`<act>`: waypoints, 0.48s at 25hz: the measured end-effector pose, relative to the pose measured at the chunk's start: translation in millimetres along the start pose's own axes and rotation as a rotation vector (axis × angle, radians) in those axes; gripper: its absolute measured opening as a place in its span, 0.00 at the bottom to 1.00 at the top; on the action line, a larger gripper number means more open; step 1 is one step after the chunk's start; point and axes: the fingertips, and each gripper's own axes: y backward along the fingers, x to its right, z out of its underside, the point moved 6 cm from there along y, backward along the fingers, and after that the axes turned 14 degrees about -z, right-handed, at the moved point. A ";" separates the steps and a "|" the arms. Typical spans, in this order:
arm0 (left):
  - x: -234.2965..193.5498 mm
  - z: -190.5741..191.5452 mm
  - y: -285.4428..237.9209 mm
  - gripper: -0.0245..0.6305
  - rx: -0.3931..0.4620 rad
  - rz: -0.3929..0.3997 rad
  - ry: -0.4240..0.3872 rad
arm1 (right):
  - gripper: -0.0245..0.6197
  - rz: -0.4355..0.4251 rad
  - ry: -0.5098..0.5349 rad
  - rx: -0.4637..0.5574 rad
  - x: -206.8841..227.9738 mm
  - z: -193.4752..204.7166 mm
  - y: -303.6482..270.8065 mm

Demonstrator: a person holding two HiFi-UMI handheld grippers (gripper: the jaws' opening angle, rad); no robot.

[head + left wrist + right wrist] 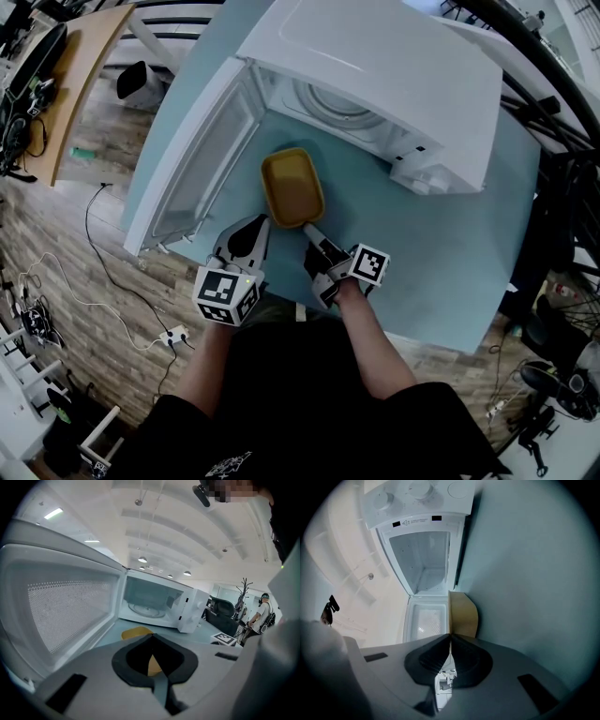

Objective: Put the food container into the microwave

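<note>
On the teal table, just in front of the open microwave, sits the yellow food container, and my right gripper is pinching its near rim. My left gripper hangs just beside the container's near left corner, jaws pressed together on nothing. I judge this as the carrying step: grip made, container not yet inside. Next I would lift slightly and push forward over the sill onto the glass turntable, keeping clear of the door swung wide on the left. It is a shallow, rounded rectangular tray, lidless, apparently empty, and probably light.
</note>
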 end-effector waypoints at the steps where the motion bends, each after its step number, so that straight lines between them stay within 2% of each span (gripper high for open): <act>1: 0.3 -0.2 -0.1 0.05 0.000 -0.001 0.000 | 0.06 -0.006 0.007 -0.004 -1.0 -0.8 -0.2; 12: 4.6 -4.7 2.0 0.05 0.003 -0.011 -0.007 | 0.06 -0.084 0.014 -0.003 -13.6 -6.7 -0.7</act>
